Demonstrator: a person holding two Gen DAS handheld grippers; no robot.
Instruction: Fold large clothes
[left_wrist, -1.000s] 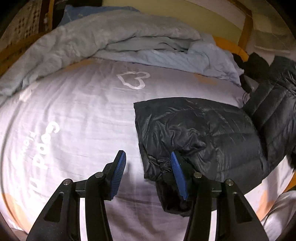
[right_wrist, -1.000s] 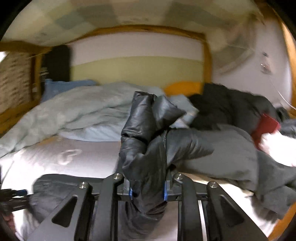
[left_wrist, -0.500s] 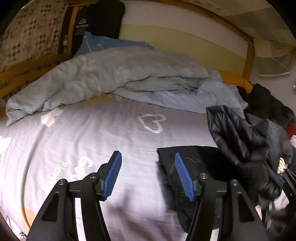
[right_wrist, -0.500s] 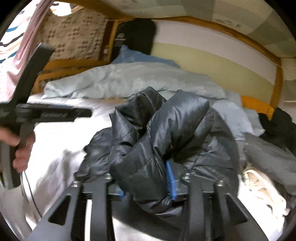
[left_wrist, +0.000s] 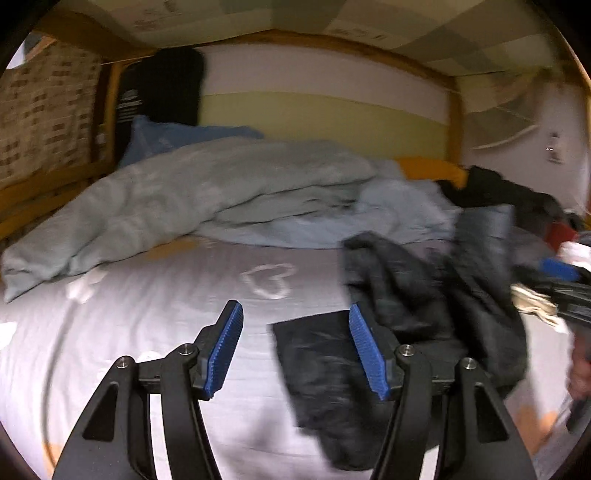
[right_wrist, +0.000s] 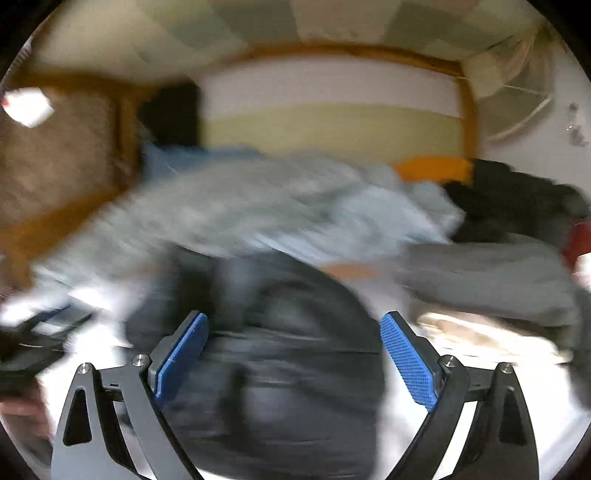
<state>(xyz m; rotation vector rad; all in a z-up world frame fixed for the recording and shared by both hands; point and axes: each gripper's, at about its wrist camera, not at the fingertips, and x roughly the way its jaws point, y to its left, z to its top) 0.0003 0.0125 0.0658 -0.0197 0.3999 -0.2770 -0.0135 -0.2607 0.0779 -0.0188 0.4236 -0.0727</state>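
The left gripper (left_wrist: 295, 350) stands half spread over the bed sheet (left_wrist: 147, 314) and holds nothing; between its blue pads only sheet and one flat corner of the black puffer jacket (left_wrist: 406, 314) are seen. In this left wrist view the jacket lies on the sheet just right of the white heart print (left_wrist: 271, 280), with a flat lower layer near the gripper and a crumpled part heaped on top of it, toward the heart's far right. Behind the heart, a pale blue duvet (left_wrist: 203, 195) is bunched along the wall. At the right edge, the other tool and a bit of a hand are blurred and cut off.

In the right wrist view, the right gripper (right_wrist: 291, 358) is opening its jaws wide. The jacket (right_wrist: 280, 350) sits between the pads as a dark mound, but they do not press on it, so I judge it released.

The fold seems partly done: one part is laid over, yet the top is still rumpled and needs flattening and further folding. This view is strongly smeared, so seams, sleeves and the heart cannot be made out.
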